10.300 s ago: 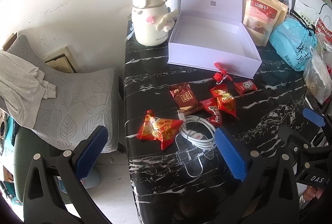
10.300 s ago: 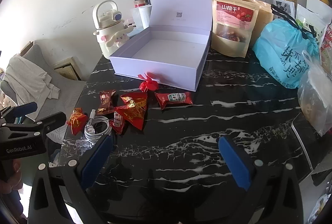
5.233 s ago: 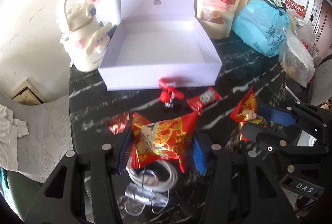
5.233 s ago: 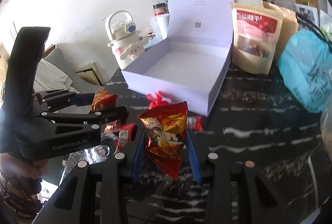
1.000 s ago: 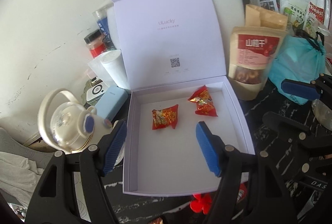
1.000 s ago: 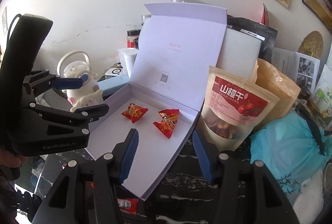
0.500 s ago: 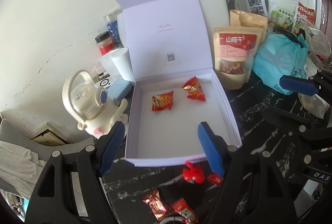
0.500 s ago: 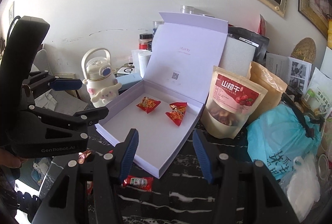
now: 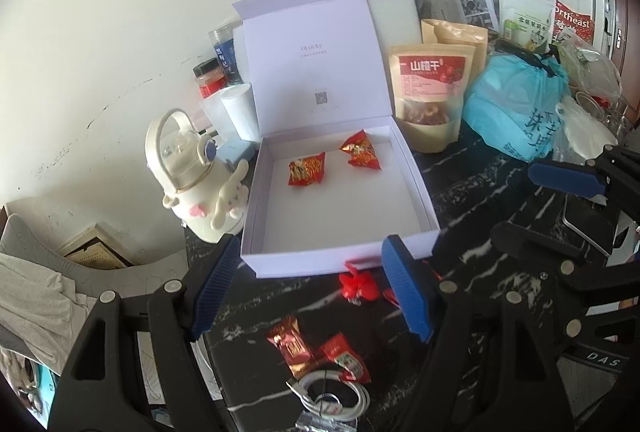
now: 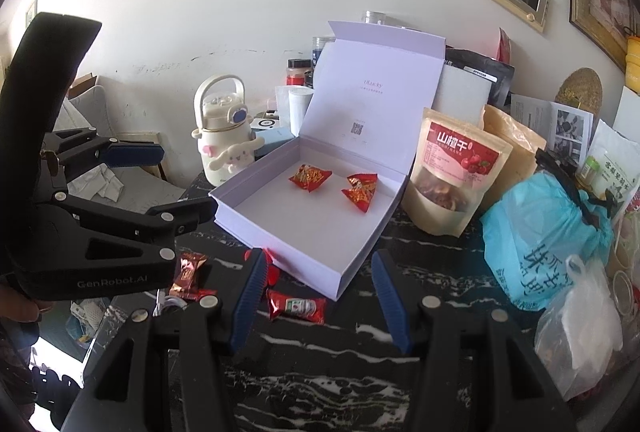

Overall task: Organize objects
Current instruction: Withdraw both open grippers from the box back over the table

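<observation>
An open lilac box [image 9: 340, 258] [image 10: 280, 232] stands on the black marble table [image 10: 320, 392] with its lid up. Two red snack packets [image 9: 306, 173] [image 9: 361, 151] lie apart at the back of it. In front of the box lie a red trinket [image 9: 358, 282], two small red packets [image 9: 291, 346] [image 9: 347, 362] and a white cable [image 9: 332, 398]. A red sachet [image 10: 296, 306] lies by the box's near corner. My left gripper [image 9: 310, 288] hangs open and empty over these loose things. My right gripper [image 10: 320, 296] is open and empty too, just right of it.
A white cartoon bottle [image 9: 196, 184] stands left of the box. A hawthorn snack bag [image 9: 430, 92], a blue plastic bag [image 9: 516, 108] and more bags crowd the right and back. A chair with a cloth [image 9: 40, 272] stands past the table's left edge.
Both grippers have drawn back from the box, which now looks smaller. The loose packets and cable in front of it have come into view. The two packets stay in the box.
</observation>
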Motion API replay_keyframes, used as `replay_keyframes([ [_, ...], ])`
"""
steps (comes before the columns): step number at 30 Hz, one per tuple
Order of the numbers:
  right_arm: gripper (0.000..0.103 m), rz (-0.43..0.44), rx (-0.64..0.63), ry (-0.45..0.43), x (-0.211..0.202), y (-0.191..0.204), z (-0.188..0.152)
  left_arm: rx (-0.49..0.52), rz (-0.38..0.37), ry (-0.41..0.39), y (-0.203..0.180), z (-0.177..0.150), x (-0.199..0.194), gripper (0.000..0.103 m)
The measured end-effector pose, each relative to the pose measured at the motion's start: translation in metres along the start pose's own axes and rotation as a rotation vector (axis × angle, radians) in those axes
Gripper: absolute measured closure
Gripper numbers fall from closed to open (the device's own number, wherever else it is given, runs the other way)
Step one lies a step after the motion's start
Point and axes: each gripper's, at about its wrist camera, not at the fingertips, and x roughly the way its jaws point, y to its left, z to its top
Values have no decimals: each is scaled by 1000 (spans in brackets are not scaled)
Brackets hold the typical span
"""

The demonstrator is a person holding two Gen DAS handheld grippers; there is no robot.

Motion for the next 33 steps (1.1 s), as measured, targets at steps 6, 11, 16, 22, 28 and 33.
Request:
replay_keyframes([
  [6,48,10,0,15,-6,10,-16,-21,-12,3,-3,-20,-11,30],
  [11,48,24,0,30,-7,19,-29,-32,-18,21,-4,-39,-16,30],
  [16,48,46,-5,52,-3,31,-43,-45,-20,42,-4,-59,-19,30],
  [22,48,71,-6,81,6,39,-57,-73,-21,75,0,-81,-17,30],
  [28,48,99,-2,109,18,44,-67,-124,-32,118,7,-102,-13,30],
  [33,48,129,-3,137,29,48,-76,-147,-31,143,10,-117,-9,30],
])
